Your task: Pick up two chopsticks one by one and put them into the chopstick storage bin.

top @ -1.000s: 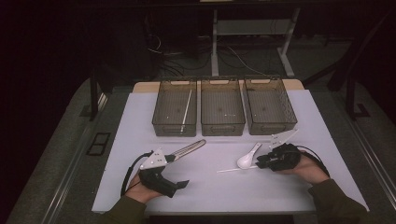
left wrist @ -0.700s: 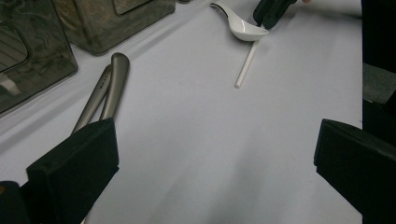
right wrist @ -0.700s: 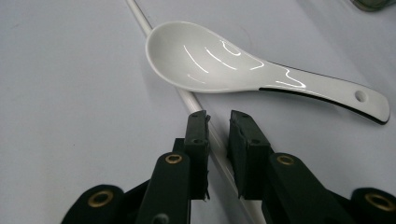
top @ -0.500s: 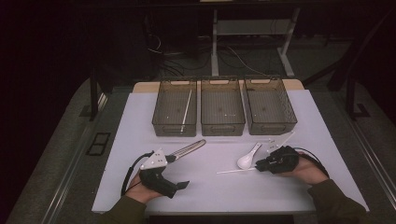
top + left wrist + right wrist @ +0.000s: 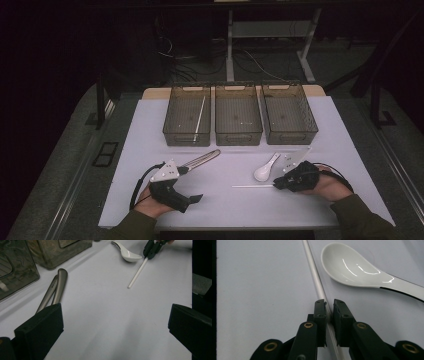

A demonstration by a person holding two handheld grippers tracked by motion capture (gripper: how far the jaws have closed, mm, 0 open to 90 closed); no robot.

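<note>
Three clear bins stood in a row at the far side of the white table. Two white chopsticks were counted: one inside the left bin, one on the table at the near right. One white spoon lay just beyond that chopstick. One pair of metal tongs lay at the near left. Two grippers were there, one per hand.

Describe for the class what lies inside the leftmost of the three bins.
Inside the leftmost bin lies one thin white stick, lengthwise. The mesh floor otherwise looks bare; the near wall hides the front strip.
</note>
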